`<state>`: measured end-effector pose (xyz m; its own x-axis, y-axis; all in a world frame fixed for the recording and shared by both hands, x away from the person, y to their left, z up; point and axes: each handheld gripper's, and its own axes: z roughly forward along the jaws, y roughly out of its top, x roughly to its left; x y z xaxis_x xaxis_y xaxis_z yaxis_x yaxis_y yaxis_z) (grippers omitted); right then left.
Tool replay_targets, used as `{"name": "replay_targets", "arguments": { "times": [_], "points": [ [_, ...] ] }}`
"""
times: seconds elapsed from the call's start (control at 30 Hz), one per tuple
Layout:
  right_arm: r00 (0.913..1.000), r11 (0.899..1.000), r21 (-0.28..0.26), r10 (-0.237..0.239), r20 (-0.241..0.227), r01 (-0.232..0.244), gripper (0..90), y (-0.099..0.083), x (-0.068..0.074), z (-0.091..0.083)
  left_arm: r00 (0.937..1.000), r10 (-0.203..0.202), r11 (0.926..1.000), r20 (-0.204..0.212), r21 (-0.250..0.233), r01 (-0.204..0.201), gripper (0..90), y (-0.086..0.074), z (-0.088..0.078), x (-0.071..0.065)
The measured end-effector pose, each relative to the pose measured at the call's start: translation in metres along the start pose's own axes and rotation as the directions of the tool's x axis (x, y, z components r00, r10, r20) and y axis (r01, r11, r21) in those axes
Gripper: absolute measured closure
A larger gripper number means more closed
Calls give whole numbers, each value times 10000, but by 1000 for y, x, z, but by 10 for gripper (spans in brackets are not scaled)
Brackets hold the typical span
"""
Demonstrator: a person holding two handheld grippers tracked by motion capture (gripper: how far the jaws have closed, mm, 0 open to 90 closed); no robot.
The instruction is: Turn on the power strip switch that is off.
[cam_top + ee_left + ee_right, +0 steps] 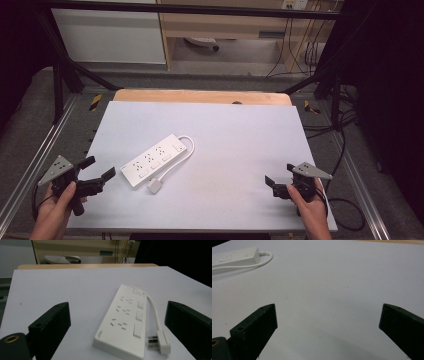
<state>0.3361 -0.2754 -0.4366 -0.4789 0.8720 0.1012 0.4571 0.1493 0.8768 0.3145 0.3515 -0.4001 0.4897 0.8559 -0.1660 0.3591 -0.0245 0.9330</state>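
- Hovering with its jaws spread wide and nothing between them, the left gripper (100, 170) is sitting just beside the near end of the power strip (152, 160); in the left gripper view the strip (125, 320) is lying straight ahead between the two black jaws, so this is the nearer hand by a clear margin.
- Running diagonally, the strip's long axis is pointing from its near end by the left gripper away toward the far side of the white table top (240, 145); the switch end is the far one, where the cord (187, 147) is leaving the strip.
- Looping back along the strip's right flank, the cord is ending in the plug (154, 186), which is lying flat on the table just beside the strip's near end; in the left gripper view the plug (160, 341) is showing its pins turned toward the strip.
- Waiting well apart from the strip, off to its right, the right gripper (278, 181) is also holding its jaws wide and empty; in its own view the strip (235, 257) is lying far off at the upper left.
- Judging from this layout, the plug looks like the thing to pick up, and the left gripper is better placed for it.
- No container is standing on the table.
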Motion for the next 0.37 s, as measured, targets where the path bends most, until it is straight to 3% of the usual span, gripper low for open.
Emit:
{"name": "replay_targets", "arguments": {
  "times": [0.13, 0.23, 0.3, 0.37],
  "points": [
    [9997, 9995, 310, 80, 219, -86, 21, -2, -2, 2, 9996, -208, 9981, -216, 580, 220, 75, -24, 4, 5],
    [9984, 9974, 710, 56, 562, -96, 23, -4, -5, 5, 9993, -209, 9963, -296, 830, 233, 84, -33, 6, 5],
    [9946, 9910, 1321, 58, 1032, -195, 28, -7, -8, 11, 9993, -117, 9951, -347, 977, 151, 86, -36, 6, 3],
    [9926, 9841, 1760, 9, 1217, -225, 28, -9, -10, 16, 9994, -127, 9956, -309, 925, 155, 85, -36, 7, 2]
  ]
}}
